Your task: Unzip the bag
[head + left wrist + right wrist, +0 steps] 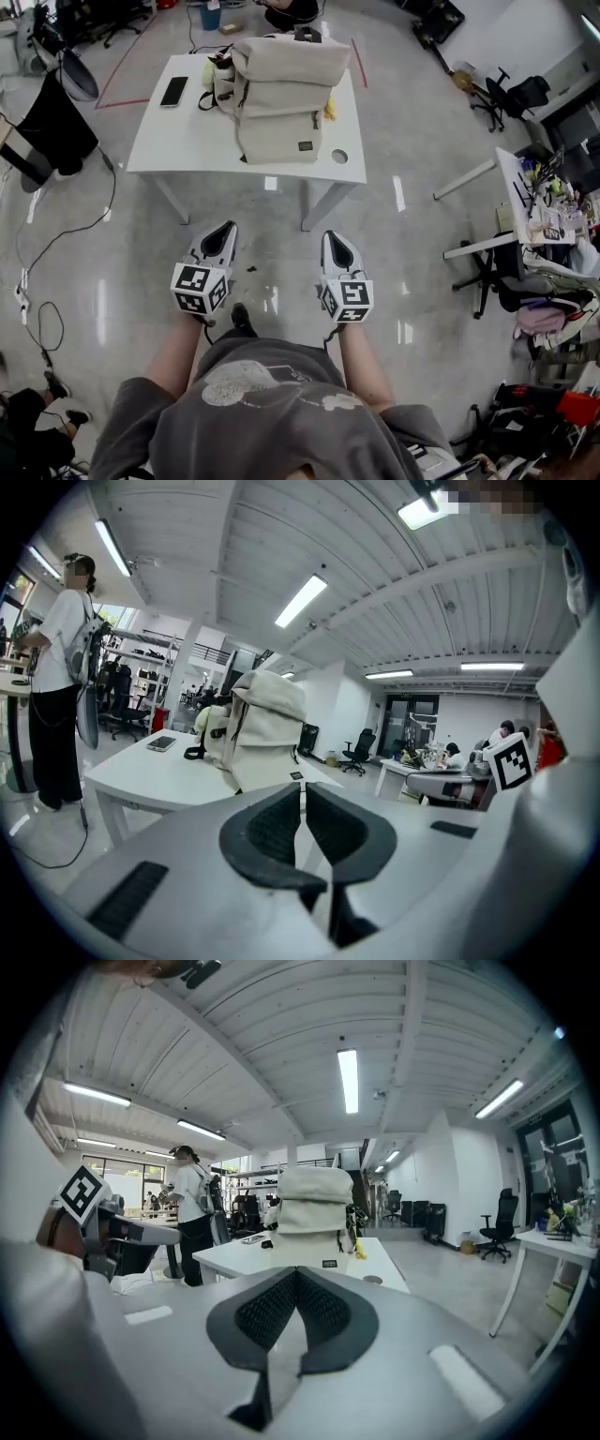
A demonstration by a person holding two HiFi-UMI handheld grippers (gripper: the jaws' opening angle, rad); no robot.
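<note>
- Nearest the head camera: the operator's grey printed T-shirt (272,403), with one gripper in each hand, two in all, each with one black-and-white marker cube.
- Left gripper (222,228): held over the floor short of the table. Its dark ribbed pads stand a sliver apart and nothing lies between them.
- Right gripper (335,236): level with the left and well apart from it. Its pads are clenched tip to tip and it is empty.
- Surface underfoot: a glossy pale-grey floor (412,281) that mirrors the ceiling lights. One thin black cable (56,244) loops across it at the left.
- One white rectangular table (187,141) on white legs stands ahead of both grippers, with a single round hole (339,156) near its front right corner.
- The task's thing: one beige fabric backpack (281,94), upright near the middle of that table, top flap folded over, with a small dark label on its front pocket. Neither gripper touches it.
- One black flat phone (174,91) lies left of the backpack, apart from it.
- One small yellow object (330,110) sits just beside the backpack's right side; what it is cannot be told.
- One red tape line (122,70) marks the floor left of the table.
- A second white desk (525,202), cluttered, stands at the right, with a black office chair (516,94) beyond it.
- A person in a white top (56,667) stands to the left of the table.
- Room: an open-plan office with a white ribbed ceiling and strip lights.
</note>
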